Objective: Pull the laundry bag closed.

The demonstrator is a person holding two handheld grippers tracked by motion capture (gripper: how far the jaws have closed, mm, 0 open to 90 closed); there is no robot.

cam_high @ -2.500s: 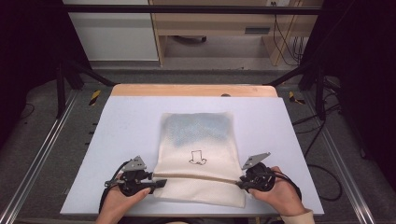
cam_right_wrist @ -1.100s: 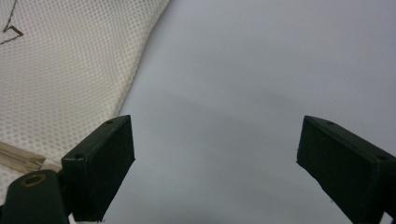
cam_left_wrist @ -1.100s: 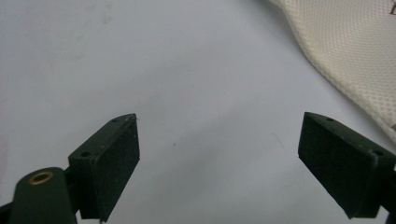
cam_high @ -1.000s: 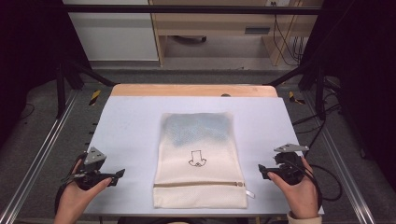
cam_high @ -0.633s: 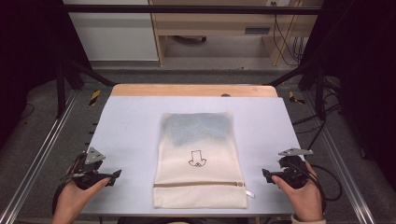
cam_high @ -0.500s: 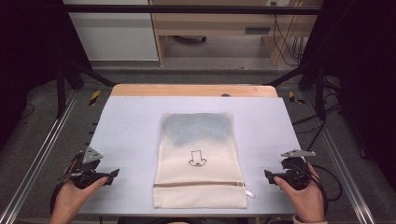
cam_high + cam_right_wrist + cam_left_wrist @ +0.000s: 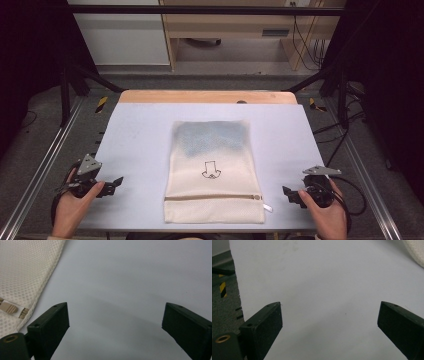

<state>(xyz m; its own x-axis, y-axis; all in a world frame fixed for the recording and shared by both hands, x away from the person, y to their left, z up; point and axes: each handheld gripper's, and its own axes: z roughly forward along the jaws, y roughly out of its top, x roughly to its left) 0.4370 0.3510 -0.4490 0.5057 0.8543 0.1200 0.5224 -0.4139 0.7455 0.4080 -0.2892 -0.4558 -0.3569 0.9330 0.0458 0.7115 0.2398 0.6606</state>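
Note:
A cream mesh bag lies flat in the middle of the pale table, its zipper near the front edge, a black arrow mark on it and something blue-grey showing through its far half. My left gripper rests low at the front left, well apart from the bag. Its jaws have just been opening, and the left gripper view has bare table between them. My right gripper is open at the front right, just right of the bag's corner. The right gripper view has the bag's edge at left.
A wooden strip runs along the table's far edge. Metal rails flank both sides, with yellow-and-black tape marks on the floor. Cables trail off to the right. Pale furniture stands beyond the table.
Both grippers let go of the bag's front edge and moved out to the table's sides. Over the last second they drifted a little nearer the front edge. The bag has stayed flat.

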